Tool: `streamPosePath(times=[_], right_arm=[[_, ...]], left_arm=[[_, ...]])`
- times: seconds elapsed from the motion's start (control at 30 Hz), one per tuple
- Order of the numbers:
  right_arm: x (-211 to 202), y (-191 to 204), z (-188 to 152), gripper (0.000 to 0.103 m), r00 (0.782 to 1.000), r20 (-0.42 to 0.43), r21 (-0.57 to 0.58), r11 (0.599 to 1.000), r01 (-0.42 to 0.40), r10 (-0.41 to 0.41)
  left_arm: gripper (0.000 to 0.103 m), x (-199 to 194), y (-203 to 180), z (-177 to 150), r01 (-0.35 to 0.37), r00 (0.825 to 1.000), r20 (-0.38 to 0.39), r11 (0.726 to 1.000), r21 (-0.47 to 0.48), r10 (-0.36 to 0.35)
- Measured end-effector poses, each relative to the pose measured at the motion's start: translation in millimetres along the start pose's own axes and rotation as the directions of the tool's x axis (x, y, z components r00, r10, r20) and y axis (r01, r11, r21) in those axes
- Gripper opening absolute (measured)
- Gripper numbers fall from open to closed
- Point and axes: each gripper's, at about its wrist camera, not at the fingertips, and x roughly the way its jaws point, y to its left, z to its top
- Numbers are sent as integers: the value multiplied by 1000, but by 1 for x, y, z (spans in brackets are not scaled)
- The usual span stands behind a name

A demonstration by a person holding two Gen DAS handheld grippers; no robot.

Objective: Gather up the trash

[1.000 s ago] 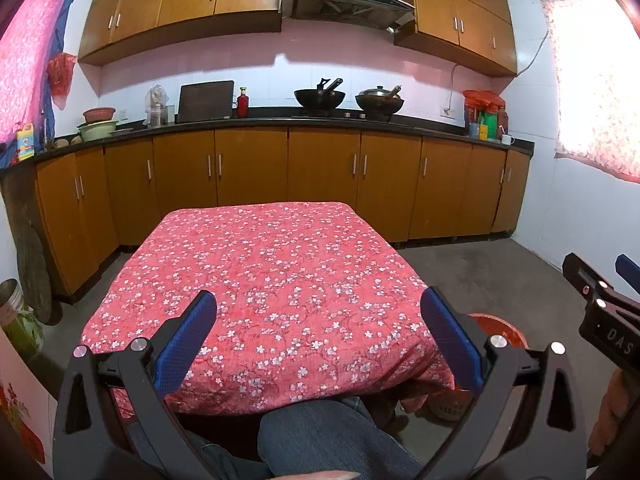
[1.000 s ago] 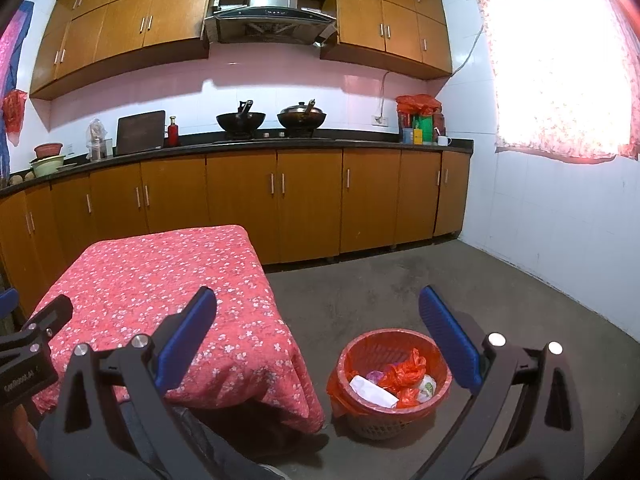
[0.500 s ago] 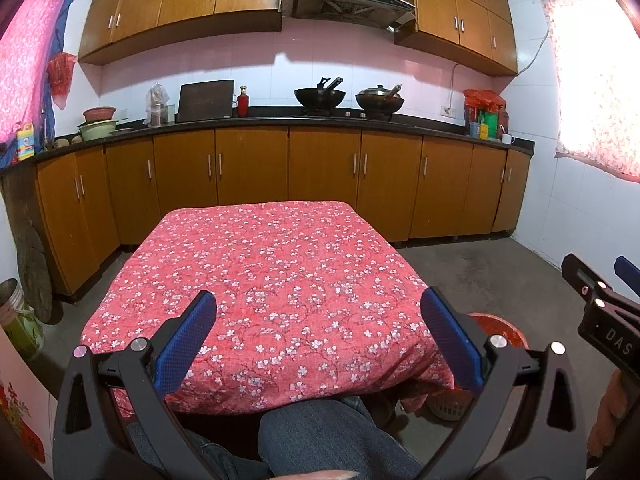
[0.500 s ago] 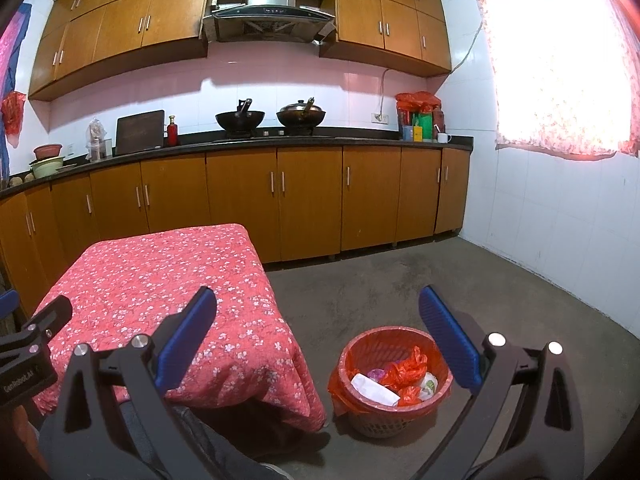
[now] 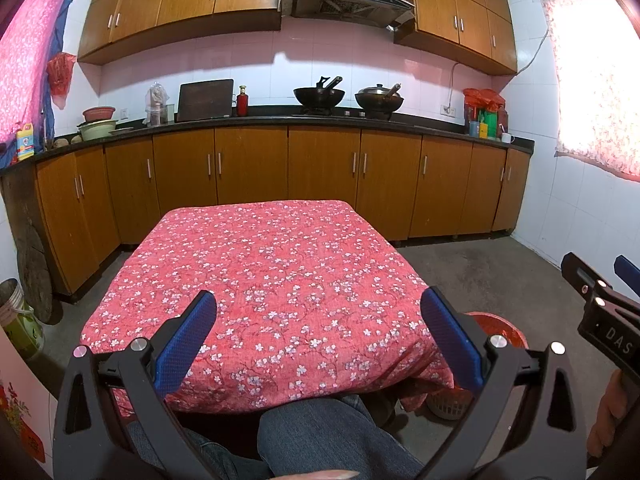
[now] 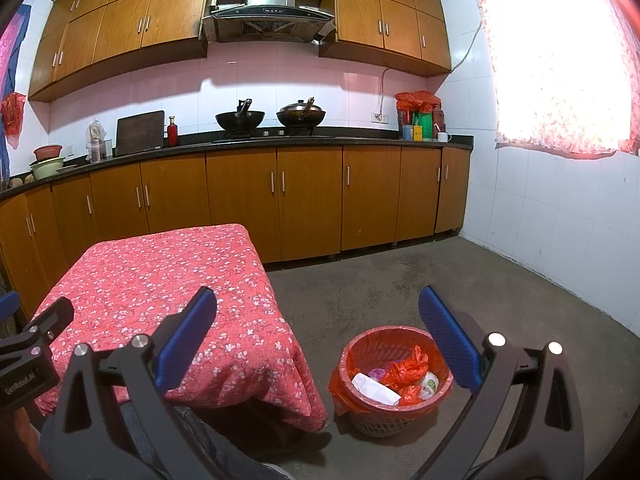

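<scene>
A red-lined trash basket stands on the floor to the right of the table and holds a red plastic bag, white paper and other scraps. Its rim shows in the left wrist view behind the table corner. My left gripper is open and empty above the near edge of the table with the red flowered cloth. My right gripper is open and empty, held above the floor between the table and the basket. No trash shows on the tablecloth.
Wooden cabinets and a dark counter with woks run along the far wall. A white tiled wall with a curtained window stands at right. A tin bucket sits on the floor at left. My knee is below the grippers.
</scene>
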Motion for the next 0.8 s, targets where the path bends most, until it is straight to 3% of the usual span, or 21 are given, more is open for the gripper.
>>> streamPosePath(times=[0.8], right_arm=[[1,0,0,99,1000,-3,3,1000,-1,1]], left_arm=[[101,0,0,-1,1,1000,-3,1000,1,-1]])
